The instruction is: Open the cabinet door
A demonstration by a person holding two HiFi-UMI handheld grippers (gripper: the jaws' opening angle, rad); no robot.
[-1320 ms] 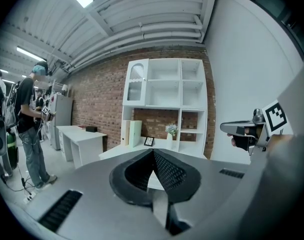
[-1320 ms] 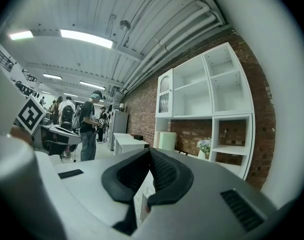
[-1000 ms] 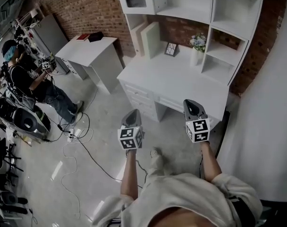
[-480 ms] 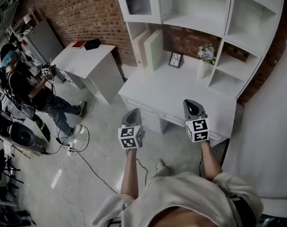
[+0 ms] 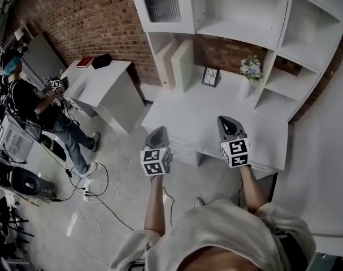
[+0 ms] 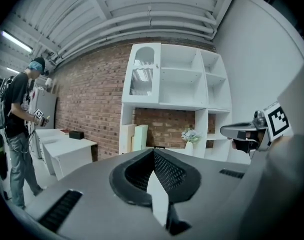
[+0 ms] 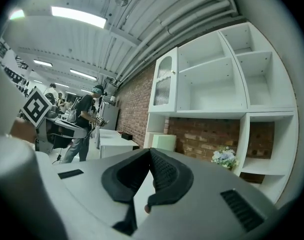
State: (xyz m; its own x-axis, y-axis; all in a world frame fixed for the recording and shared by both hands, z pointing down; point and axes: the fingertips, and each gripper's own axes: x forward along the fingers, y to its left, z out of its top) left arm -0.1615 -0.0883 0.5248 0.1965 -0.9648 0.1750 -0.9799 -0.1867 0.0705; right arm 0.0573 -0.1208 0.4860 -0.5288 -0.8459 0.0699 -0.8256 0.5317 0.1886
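Observation:
The cabinet door (image 5: 160, 0), white with a ribbed glass pane, is closed at the top left of the white hutch above the desk (image 5: 216, 113). It also shows in the left gripper view (image 6: 143, 76) and the right gripper view (image 7: 163, 86), far ahead and above both. My left gripper (image 5: 157, 134) hangs shut and empty off the desk's front left corner; its jaws (image 6: 153, 151) meet at the tip. My right gripper (image 5: 228, 124) is shut and empty over the desk's front edge, its jaws (image 7: 150, 150) likewise closed. Both point roughly level at the hutch.
On the desk stand a vase of flowers (image 5: 250, 69), a small picture frame (image 5: 210, 76) and upright pale boards (image 5: 179, 58). A white side table (image 5: 100, 78) stands left. A person (image 5: 24, 95) holding a gripper stands further left, with cables (image 5: 98, 191) on the floor.
Both grippers have come forward towards the desk, which now lies closer beneath them; the right one now reaches over its front edge. Both stay shut.

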